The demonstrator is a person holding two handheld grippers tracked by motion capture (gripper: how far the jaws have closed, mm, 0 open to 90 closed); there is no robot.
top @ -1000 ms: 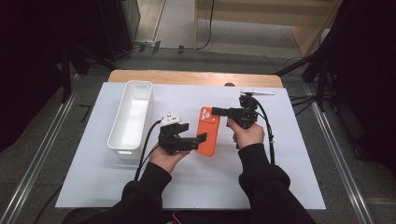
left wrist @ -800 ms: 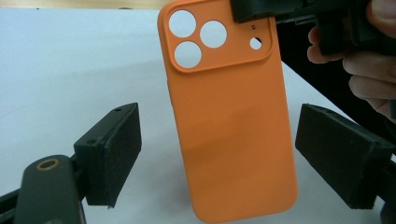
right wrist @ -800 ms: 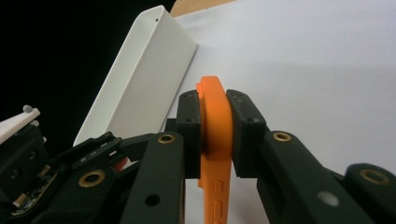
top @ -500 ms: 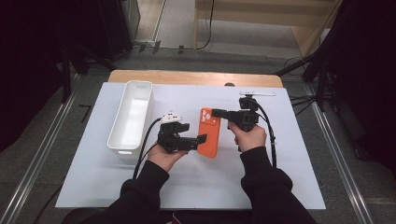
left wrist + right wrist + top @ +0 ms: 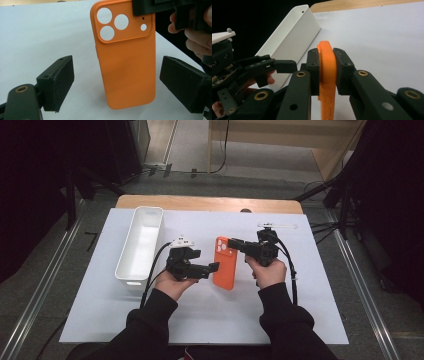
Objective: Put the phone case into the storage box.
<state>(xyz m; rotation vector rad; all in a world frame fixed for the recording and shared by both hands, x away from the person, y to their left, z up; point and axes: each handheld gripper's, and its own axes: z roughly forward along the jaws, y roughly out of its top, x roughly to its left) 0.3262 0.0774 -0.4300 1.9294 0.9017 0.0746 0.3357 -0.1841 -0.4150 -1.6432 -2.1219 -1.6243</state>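
Orange silicone phone case (image 5: 225, 262), back face showing, with a raised camera block of three large round cut-outs and one small one at its far end. Smooth and matte, button slots along one side edge. Held off the white table cover (image 5: 310, 320) near its middle, tilted, far end clamped edge-on between the pads of the right gripper (image 5: 327, 72). Near end framed by the spread pads of the left gripper (image 5: 115, 82), untouched by either pad.
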